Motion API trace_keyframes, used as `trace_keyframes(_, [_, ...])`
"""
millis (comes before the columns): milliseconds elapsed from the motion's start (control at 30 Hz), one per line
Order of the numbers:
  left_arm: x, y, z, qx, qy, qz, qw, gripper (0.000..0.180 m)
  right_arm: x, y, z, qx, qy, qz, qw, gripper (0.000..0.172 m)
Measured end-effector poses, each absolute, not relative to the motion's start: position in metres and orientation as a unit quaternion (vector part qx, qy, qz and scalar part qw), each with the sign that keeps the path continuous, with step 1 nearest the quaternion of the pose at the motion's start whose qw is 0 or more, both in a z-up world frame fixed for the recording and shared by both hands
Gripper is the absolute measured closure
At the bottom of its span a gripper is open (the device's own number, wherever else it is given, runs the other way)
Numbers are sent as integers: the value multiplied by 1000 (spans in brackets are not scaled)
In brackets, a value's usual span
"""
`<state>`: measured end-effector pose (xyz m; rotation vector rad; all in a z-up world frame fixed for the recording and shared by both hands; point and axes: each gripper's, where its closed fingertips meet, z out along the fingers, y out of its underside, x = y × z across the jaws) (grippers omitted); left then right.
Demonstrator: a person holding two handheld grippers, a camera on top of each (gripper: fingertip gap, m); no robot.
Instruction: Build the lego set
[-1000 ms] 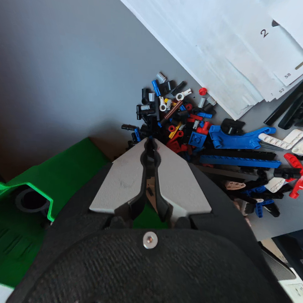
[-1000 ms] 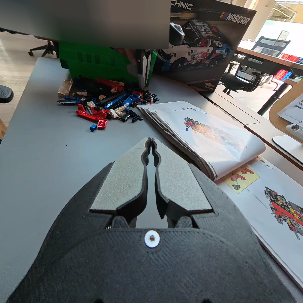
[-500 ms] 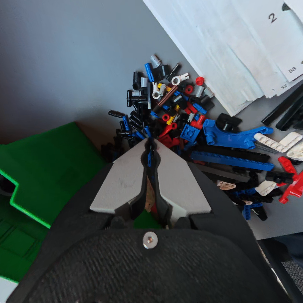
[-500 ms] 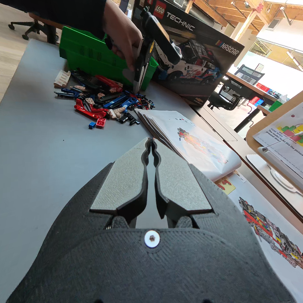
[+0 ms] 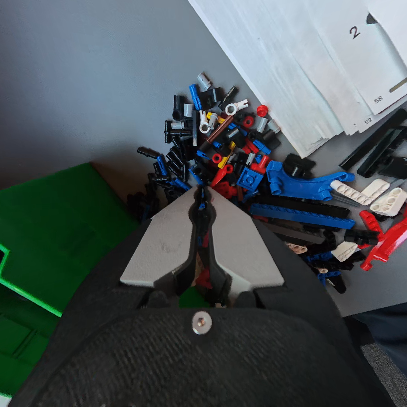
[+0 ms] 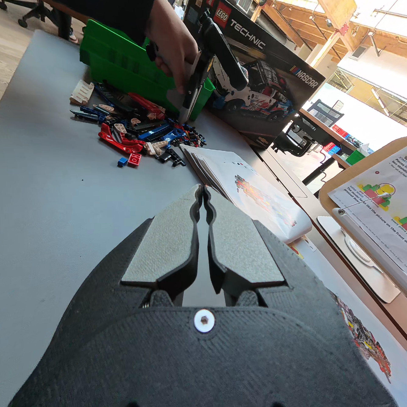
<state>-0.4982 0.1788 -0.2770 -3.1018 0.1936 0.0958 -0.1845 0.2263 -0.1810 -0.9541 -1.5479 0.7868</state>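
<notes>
Two claws, both with fingertips together. My left claw (image 5: 202,191) points down over the pile of small plastic bricks (image 5: 222,141) on the grey table (image 5: 77,77); I cannot tell whether its tips pinch a piece. Green bin (image 5: 50,220) sits just left of it. My right claw (image 6: 203,189) grips nothing, low over bare table beside the printed booklet (image 6: 253,193). Boxed car kit (image 6: 264,83) stands behind, bearing brand logos; the booklet shows page numbers.

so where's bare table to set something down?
Free: the grey table ahead and left of the right tongs, between the brick pile and the open booklet. In the left view, bare table beyond the pile. Crowded: around the left tongs, between green bin and booklet.
</notes>
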Motion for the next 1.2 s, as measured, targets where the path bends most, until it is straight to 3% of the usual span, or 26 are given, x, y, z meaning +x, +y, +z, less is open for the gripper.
trace_keyframes(200, [-501,184,-275,-998,51,26,24,171,-184,222,-181,-393,-659,331,549,172])
trace_keyframes(733, [-498,181,-274,-997,71,29,9,176,-184,218,-181,-384,-665,330,549,172])
trace_keyframes(967, [-490,188,-232,-993,86,58,59,176,-184,219,-181,-384,-665,329,550,172])
trace_keyframes(1200, [-350,213,-206,-958,228,-17,173,177,-184,228,-182,-401,-653,335,549,172])
